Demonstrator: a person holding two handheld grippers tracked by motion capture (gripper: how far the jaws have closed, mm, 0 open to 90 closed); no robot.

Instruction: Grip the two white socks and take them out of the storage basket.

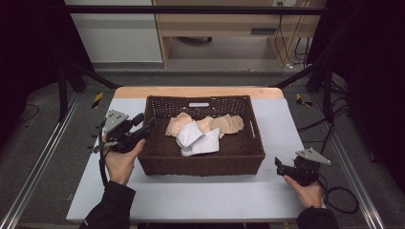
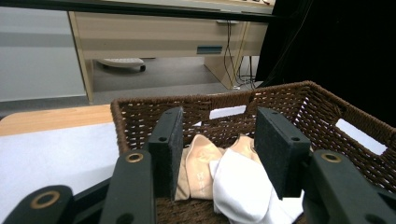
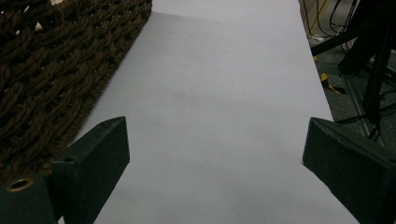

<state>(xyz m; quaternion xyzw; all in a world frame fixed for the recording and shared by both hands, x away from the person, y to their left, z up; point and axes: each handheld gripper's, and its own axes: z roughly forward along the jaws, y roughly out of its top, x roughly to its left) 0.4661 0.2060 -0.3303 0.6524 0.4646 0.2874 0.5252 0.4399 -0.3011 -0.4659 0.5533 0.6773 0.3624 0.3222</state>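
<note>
The left gripper (image 1: 149, 125), jaws apart, hangs over the rim of a brown woven basket (image 1: 157, 161) holding crumpled white cloth (image 1: 198, 139) and beige cloth (image 1: 228, 123). The right gripper (image 1: 278, 164), jaws wide, rests on the smooth table (image 1: 191, 195).

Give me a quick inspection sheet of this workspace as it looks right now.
Surface: grey table top, bare around the basket.
Job's things: brown wicker basket holding a white cloth on beige cloths.
Clutter: nothing seen.
Grippers: left gripper open at the basket's left rim; right gripper open over bare table, right of the basket.
Cables: cable trails from the right gripper.
Surroundings: wooden desk, floor cables behind.
</note>
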